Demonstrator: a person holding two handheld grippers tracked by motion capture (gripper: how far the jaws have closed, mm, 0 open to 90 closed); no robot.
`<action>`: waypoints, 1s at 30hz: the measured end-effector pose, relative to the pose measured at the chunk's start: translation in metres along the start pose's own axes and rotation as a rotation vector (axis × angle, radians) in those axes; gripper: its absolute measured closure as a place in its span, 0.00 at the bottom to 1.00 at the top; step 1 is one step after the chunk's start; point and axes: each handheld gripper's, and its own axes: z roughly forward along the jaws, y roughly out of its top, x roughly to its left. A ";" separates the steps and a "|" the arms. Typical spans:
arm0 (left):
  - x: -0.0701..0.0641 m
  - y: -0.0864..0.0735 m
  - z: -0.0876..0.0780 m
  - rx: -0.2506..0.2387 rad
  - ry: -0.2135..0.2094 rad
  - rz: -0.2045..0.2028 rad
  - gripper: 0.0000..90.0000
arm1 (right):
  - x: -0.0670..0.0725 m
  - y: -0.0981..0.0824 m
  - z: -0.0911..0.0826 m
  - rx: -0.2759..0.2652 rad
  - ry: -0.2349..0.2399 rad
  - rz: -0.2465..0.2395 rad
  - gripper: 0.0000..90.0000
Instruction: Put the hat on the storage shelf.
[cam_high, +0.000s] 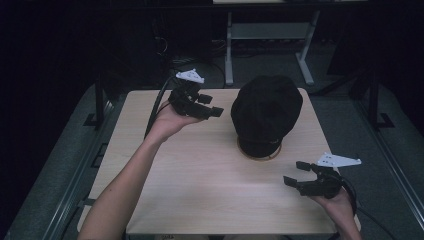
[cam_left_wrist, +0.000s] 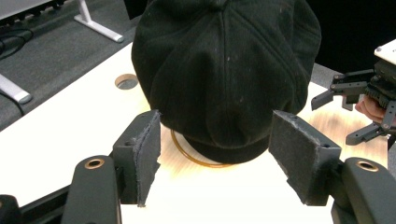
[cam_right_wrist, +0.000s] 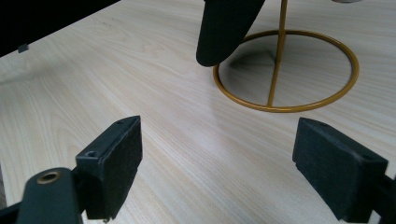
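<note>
A person sits at a pale wooden tabletop (cam_high: 200, 170) with a pair of handheld tongs in each hand. Near the far middle of the tabletop, a black cap (cam_high: 266, 112) hangs on a thin gold wire stand (cam_right_wrist: 285, 70) with a round ring base. The cap is soft, dark fabric sewn in panels that meet at the crown, and its short brim droops down over the ring.

The left tongs (cam_high: 216, 111) hover just beside the cap's left side, pointing at it, apart from it. In the left gripper view their two padded jaws stand wide open with the cap framed between them, nothing gripped. The right tongs (cam_high: 295, 173) wait nearer the person, at the right edge, well apart from the cap. They are open and empty too, aimed low toward the stand's ring.

This looks like the approach to taking hold of the cap. The next move likely calls for bringing the left tongs forward onto the fabric and closing gently.
</note>
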 end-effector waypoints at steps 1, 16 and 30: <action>0.000 -0.003 -0.001 -0.004 0.000 -0.004 0.37 | 0.000 0.000 0.000 -0.001 -0.001 0.001 0.17; 0.000 -0.043 -0.024 -0.028 0.029 -0.044 0.34 | 0.006 0.000 0.004 0.015 0.005 -0.017 0.16; 0.000 -0.077 -0.046 -0.038 0.067 -0.068 0.32 | 0.011 0.002 0.004 0.021 0.005 -0.028 0.16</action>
